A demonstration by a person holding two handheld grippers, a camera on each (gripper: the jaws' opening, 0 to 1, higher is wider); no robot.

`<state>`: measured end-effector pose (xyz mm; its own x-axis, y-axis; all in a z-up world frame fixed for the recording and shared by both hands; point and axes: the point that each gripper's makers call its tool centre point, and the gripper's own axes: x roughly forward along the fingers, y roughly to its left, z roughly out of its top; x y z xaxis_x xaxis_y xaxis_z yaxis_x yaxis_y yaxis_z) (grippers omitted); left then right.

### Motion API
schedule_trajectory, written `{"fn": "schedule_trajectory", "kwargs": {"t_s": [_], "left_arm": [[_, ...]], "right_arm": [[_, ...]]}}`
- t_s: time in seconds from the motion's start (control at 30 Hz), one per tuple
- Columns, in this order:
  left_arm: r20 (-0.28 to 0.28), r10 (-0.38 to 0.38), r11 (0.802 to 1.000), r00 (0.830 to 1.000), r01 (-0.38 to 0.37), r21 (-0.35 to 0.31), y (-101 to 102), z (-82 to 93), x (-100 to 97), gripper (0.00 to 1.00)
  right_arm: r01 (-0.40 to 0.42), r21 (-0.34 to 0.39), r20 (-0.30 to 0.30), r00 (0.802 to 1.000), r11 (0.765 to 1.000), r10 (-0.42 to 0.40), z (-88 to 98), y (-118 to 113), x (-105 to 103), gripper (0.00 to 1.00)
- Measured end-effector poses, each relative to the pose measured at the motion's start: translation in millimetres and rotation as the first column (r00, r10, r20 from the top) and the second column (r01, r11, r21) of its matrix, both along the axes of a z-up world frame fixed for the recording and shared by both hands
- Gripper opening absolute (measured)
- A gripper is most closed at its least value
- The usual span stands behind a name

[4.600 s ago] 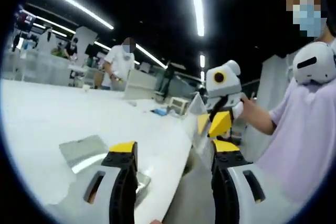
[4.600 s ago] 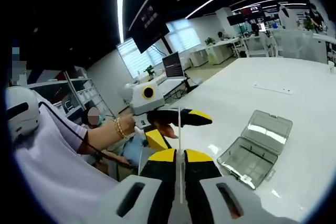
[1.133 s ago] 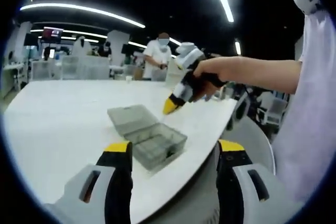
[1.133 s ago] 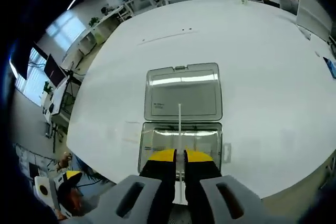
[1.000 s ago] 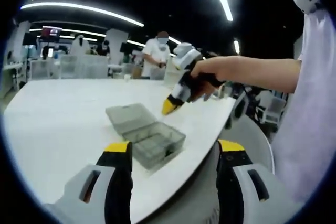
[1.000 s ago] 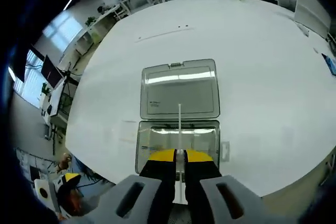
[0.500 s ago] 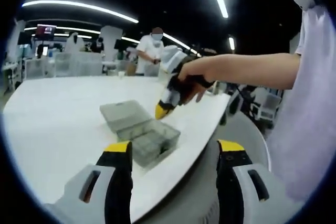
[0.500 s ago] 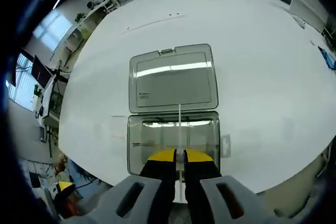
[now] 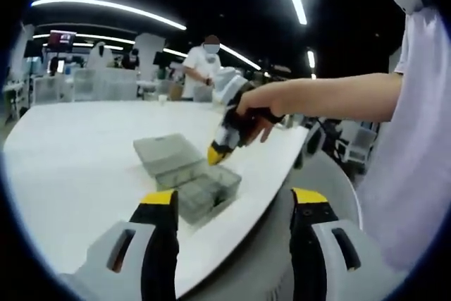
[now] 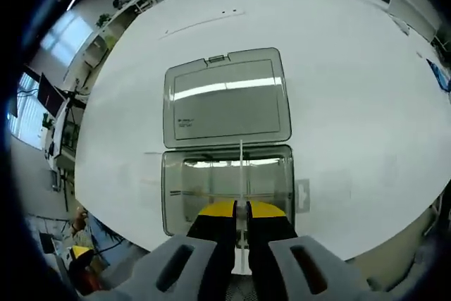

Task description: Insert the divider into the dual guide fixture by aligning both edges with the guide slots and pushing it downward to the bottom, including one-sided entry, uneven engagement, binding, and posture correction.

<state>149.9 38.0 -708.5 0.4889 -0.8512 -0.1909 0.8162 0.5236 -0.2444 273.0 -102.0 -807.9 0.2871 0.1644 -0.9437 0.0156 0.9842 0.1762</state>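
Right gripper view: your right gripper (image 10: 241, 211) clamps the thin white plastic divider (image 10: 241, 174) over the clear open box (image 10: 227, 182) near the white table's (image 10: 352, 103) edge. Your left gripper (image 9: 232, 206) stands apart.

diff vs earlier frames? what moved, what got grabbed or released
The right gripper carried the divider from mid-air beside the person to above the open clear box on the white table, then closed in on its tray over the last second. Nothing was grabbed or released: it stays shut on the divider. The left gripper stays open, holding nothing, back near the table edge.
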Motion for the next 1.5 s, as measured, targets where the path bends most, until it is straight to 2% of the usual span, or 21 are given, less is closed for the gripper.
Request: {"fn": "schedule_trajectory", "kwargs": {"t_s": [0.77,1.5], "left_arm": [[-0.01,0.005,1.0,1.0,-0.005,-0.004,1.2,-2.0,1.7,0.61],[-0.017,-0.001,1.0,1.0,0.001,-0.003,1.5,-4.0,1.9,0.6]], "right_arm": [[0.014,-0.01,-0.012,1.0,1.0,-0.014,-13.7,-3.1,-0.2,0.0],[-0.006,-0.038,-0.026,1.0,0.999,0.005,-25.6,-3.7,5.1,0.0]]}}
